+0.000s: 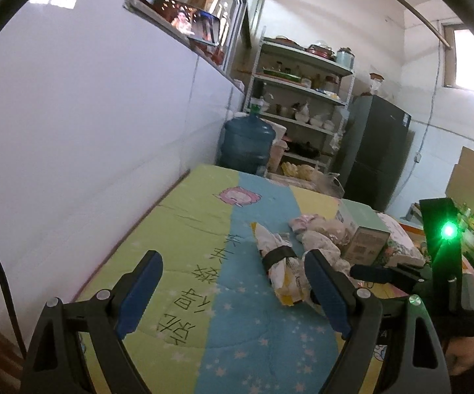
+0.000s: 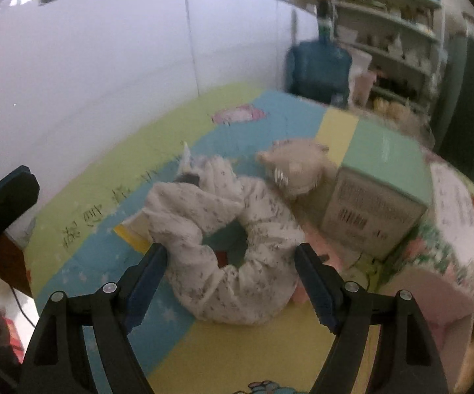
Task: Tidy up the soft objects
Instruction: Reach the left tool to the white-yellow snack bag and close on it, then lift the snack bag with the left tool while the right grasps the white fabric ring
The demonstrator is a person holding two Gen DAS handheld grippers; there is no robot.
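A white star-print garment point(image 2: 256, 210) lies crumpled in a ring on the striped bedsheet point(image 2: 112, 177). My right gripper point(image 2: 232, 282) is open just above it, its blue pads on either side of the near folds without pressing them. A beige soft item point(image 2: 292, 167) lies behind the garment, against a mint green box point(image 2: 381, 190). In the left wrist view my left gripper point(image 1: 233, 292) is open over bare sheet point(image 1: 177, 229). A rolled bundle with a black band point(image 1: 278, 259) lies just ahead of its right finger. The garment point(image 1: 319, 239) and box point(image 1: 363, 226) sit further right.
A white wall point(image 1: 89, 115) runs along the bed's left side. Past the bed's far end stand a blue water jug point(image 1: 246, 141), a metal shelf rack point(image 1: 302, 98) and a dark fridge point(image 1: 374, 151). Floral and pink bedding point(image 2: 447, 256) is piled right of the box.
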